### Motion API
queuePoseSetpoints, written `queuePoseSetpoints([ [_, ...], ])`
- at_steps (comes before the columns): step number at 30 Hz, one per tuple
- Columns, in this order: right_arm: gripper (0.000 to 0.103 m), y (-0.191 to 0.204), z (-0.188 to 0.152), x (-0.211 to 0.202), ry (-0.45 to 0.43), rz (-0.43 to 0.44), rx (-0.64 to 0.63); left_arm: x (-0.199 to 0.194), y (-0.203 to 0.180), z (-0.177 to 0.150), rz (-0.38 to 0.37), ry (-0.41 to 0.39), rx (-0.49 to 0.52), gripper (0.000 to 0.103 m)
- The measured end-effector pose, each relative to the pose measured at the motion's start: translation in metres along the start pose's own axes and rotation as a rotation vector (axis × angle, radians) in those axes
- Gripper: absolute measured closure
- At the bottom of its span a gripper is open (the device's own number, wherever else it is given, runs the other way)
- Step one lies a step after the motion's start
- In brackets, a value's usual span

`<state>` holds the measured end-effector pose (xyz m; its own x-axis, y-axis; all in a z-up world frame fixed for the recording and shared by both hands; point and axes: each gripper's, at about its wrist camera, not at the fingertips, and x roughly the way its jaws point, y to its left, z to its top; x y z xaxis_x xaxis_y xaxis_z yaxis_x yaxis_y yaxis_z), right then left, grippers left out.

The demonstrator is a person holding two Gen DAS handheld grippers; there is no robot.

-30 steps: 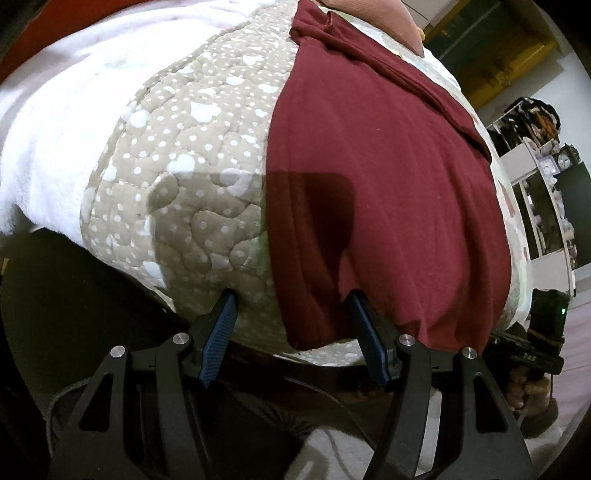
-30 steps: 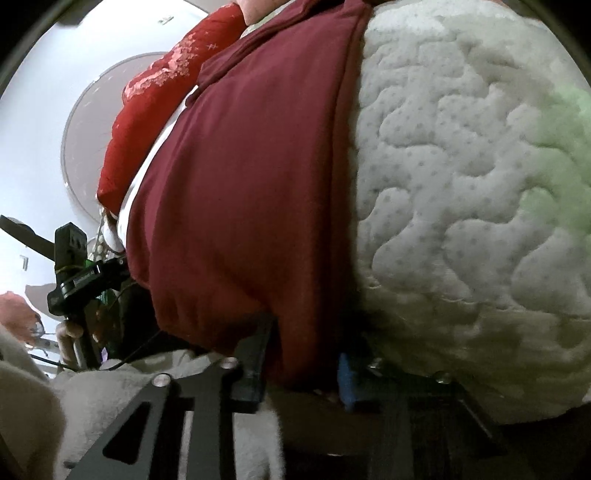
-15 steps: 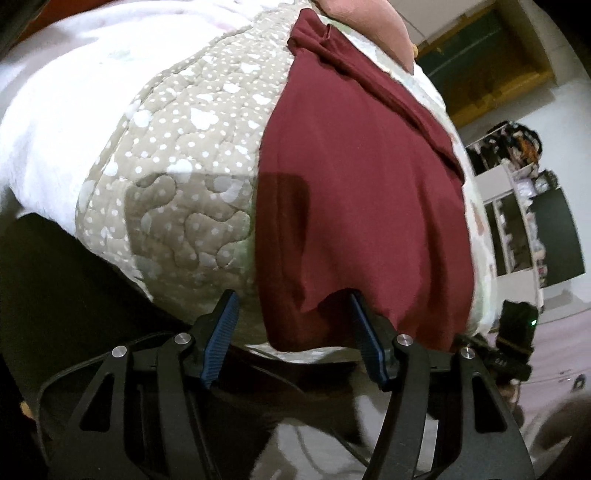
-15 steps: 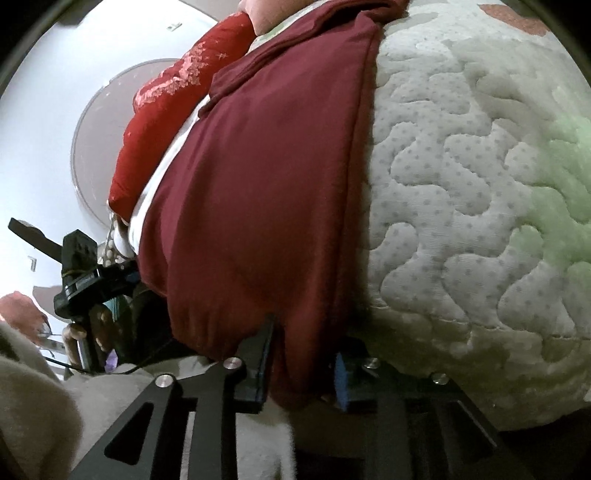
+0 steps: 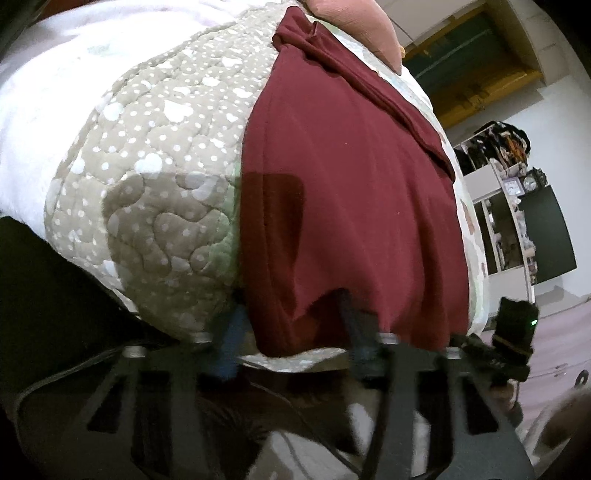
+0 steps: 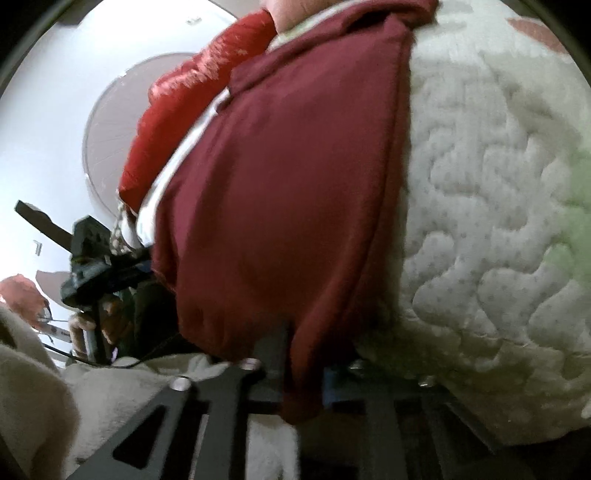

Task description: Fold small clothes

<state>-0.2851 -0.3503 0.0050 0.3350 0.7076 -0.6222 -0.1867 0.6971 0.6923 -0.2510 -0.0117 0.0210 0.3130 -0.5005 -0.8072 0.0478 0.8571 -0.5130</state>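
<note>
A maroon garment [image 5: 351, 192] lies flat on a quilted bed cover [image 5: 147, 177], reaching to the near edge. My left gripper [image 5: 291, 332] is open, its fingers astride the garment's near left corner. In the right wrist view the same garment [image 6: 288, 192] hangs over the quilt edge [image 6: 498, 221]. My right gripper [image 6: 301, 376] is shut on the garment's near right corner, with cloth bunched between the fingers. The left gripper also shows in the right wrist view [image 6: 96, 269], and the right gripper in the left wrist view [image 5: 513, 332].
A white fleece blanket [image 5: 55, 74] lies left of the quilt. A red satin cloth [image 6: 192, 96] and a pink pillow [image 5: 354, 26] lie at the far end. Shelves [image 5: 509, 221] stand against the wall on the right. A white fluffy cloth [image 6: 110, 391] lies below the bed edge.
My left gripper has moved in over the garment's near left corner, still open. My right gripper stays closed on the right corner and has pulled the cloth slightly.
</note>
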Motion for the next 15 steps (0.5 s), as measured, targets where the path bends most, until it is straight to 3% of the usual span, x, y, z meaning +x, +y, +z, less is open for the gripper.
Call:
queuePoseSetpoints([
  [1, 0.093, 0.003, 0.001, -0.005, -0.02, 0.012, 0.0, -0.002, 0.0, 0.0, 0.019, -0.003, 0.009, 0.086],
  [3, 0.094, 0.009, 0.004, -0.013, -0.051, 0.037, 0.003, -0.008, -0.001, 0.001, 0.004, -0.008, 0.011, 0.092],
  [10, 0.094, 0.031, 0.03, -0.046, -0.19, 0.146, -0.005, -0.034, -0.018, 0.015, -0.018, -0.109, 0.073, 0.095],
  [15, 0.094, 0.041, 0.049, -0.056, -0.261, 0.148, -0.038, -0.034, -0.025, 0.028, -0.02, -0.139, 0.098, 0.095],
])
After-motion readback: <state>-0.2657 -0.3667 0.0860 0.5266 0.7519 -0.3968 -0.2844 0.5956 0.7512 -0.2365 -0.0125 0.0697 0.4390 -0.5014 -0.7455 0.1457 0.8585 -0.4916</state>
